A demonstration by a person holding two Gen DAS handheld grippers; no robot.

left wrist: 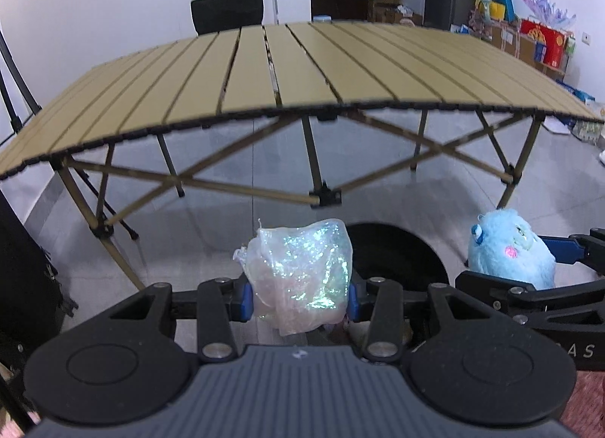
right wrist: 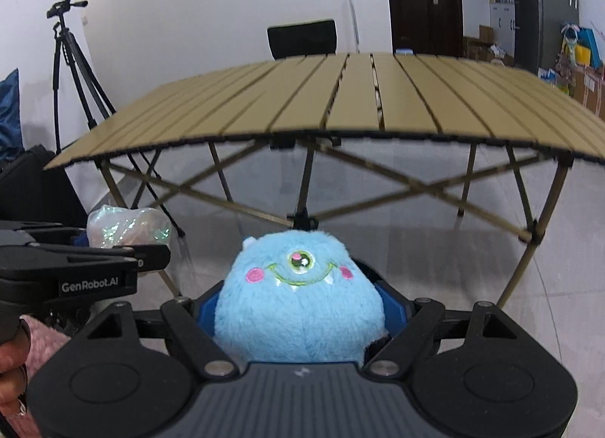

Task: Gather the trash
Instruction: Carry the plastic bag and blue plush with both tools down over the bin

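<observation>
My left gripper (left wrist: 298, 302) is shut on a crumpled iridescent plastic wrapper (left wrist: 302, 279), held in the air in front of the table. The wrapper also shows in the right wrist view (right wrist: 128, 226), at the left. My right gripper (right wrist: 300, 305) is shut on a blue one-eyed plush monster (right wrist: 298, 302); the plush also shows at the right of the left wrist view (left wrist: 510, 252). A round black bin opening (left wrist: 397, 260) lies on the floor just behind and below the wrapper, partly hidden by it.
A tan slatted folding table (left wrist: 295, 75) with crossed legs stands ahead, its top bare. A black chair (left wrist: 227, 10) is behind it. A camera tripod (right wrist: 72, 59) stands at the left. Boxes and bags (left wrist: 529, 37) line the right wall. The floor is grey tile.
</observation>
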